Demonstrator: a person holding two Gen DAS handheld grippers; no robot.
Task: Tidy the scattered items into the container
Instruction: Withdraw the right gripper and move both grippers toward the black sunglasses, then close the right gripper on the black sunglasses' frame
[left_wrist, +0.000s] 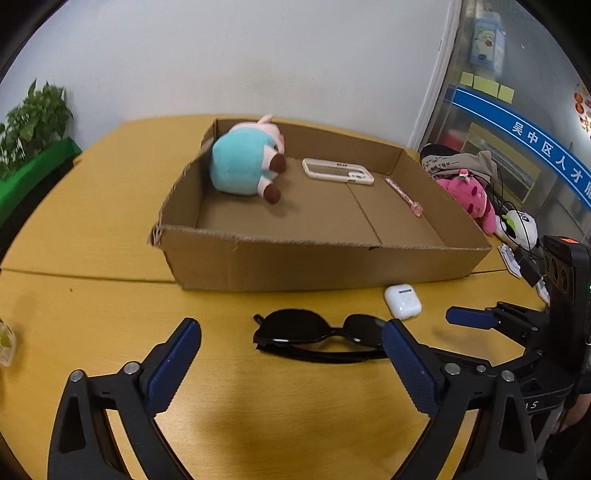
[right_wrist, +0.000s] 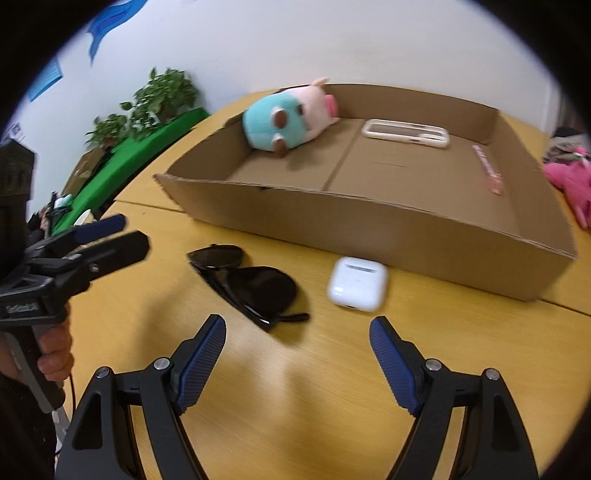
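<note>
Left gripper (left_wrist: 291, 341) and right gripper (right_wrist: 297, 338) wide open, empty; sunglasses (left_wrist: 321, 338), earbud case (left_wrist: 402, 301) before box (left_wrist: 295, 262); panda toy (left_wrist: 517, 225) beside box, left view only

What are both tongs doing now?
Left tongs: open, empty, near the black sunglasses.
Right tongs: open, empty.

A: What lies just ahead of the left gripper (left_wrist: 291, 347)?
B: The sunglasses (left_wrist: 321, 338) on the table (left_wrist: 92, 302), with the earbud case (left_wrist: 402, 301) ahead to the right.
A: And beyond them?
B: The cardboard box (left_wrist: 295, 264), with plush toy (left_wrist: 247, 162), phone case (left_wrist: 338, 171) and pen (left_wrist: 404, 195) inside.
</note>
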